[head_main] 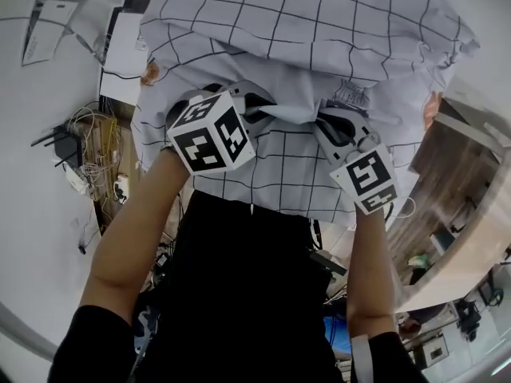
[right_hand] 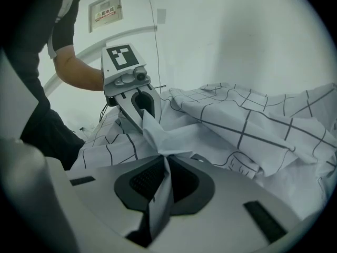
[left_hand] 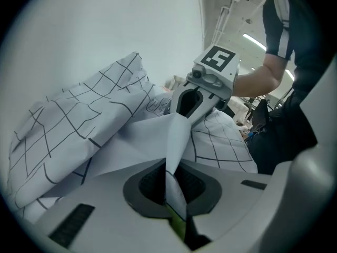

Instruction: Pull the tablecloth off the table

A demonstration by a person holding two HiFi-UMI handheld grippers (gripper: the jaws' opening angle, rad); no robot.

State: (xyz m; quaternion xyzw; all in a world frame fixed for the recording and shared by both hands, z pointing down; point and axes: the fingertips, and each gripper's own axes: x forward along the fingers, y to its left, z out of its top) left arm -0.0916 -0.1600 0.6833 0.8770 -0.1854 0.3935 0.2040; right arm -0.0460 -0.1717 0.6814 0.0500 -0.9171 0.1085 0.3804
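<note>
Head view: the grid-pattern tablecloth (head_main: 319, 30) is all bunched up. The left gripper (head_main: 265, 108) and right gripper (head_main: 326, 123) sit side by side at its near edge.

Left gripper view: its jaws are pinched tight on a fold of the cloth, with the right gripper just beyond the same fold.

Right gripper view: same deal, jaws clamped together on a fold of the cloth.

Head view: from above, steeply down, close over the left gripper (head_main: 263, 108), right gripper (head_main: 323, 122) and tablecloth (head_main: 319, 30).
Left gripper view: just behind its own jaws, right gripper at upper centre.
Right gripper view: likewise, left gripper at upper left.
Shared: the tablecloth fold between them.
</note>
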